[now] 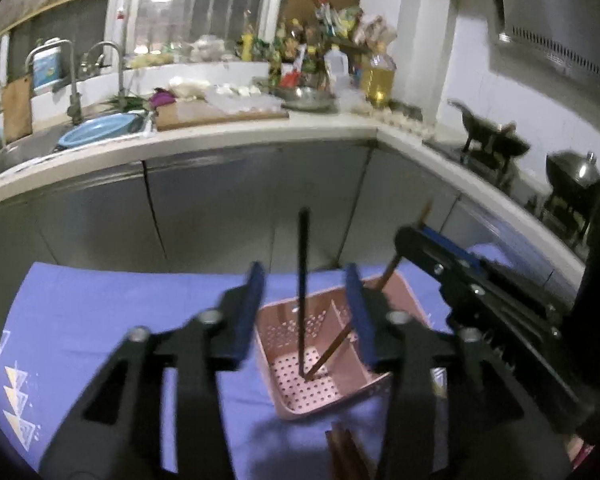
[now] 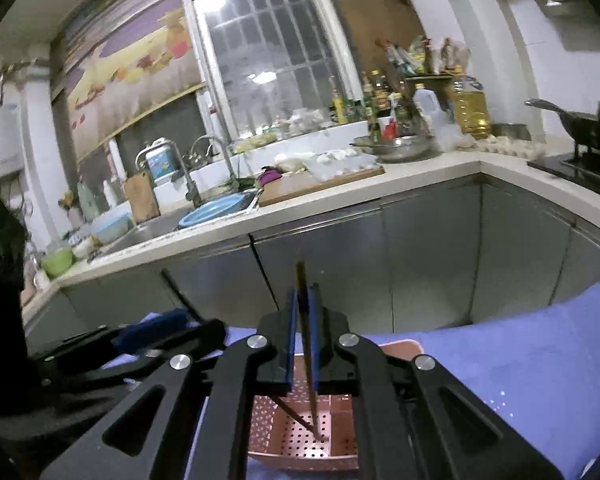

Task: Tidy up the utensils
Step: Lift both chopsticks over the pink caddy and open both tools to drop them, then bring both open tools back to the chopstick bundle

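A pink perforated utensil basket (image 1: pixel 288 336) with a divider stands on a blue cloth (image 1: pixel 100 312); it also shows in the right wrist view (image 2: pixel 284 440). A dark chopstick (image 1: pixel 302 280) stands in it. My left gripper (image 1: pixel 306 300) is open above the basket and holds nothing. My right gripper (image 2: pixel 305 340) is shut on a brown chopstick (image 2: pixel 303 280) whose tip reaches the basket floor. The right gripper (image 1: pixel 408 240) shows at the right in the left wrist view, with the brown chopstick (image 1: pixel 388 274) slanting down. More brown chopsticks (image 1: pixel 346 452) lie on the cloth near the front edge.
A steel-fronted kitchen counter (image 1: pixel 260 132) runs behind the table, with a sink (image 1: pixel 24 152), a blue basin (image 1: pixel 100 128), a cutting board (image 1: pixel 216 114), bottles and a wok (image 1: pixel 496 140) on the stove at right.
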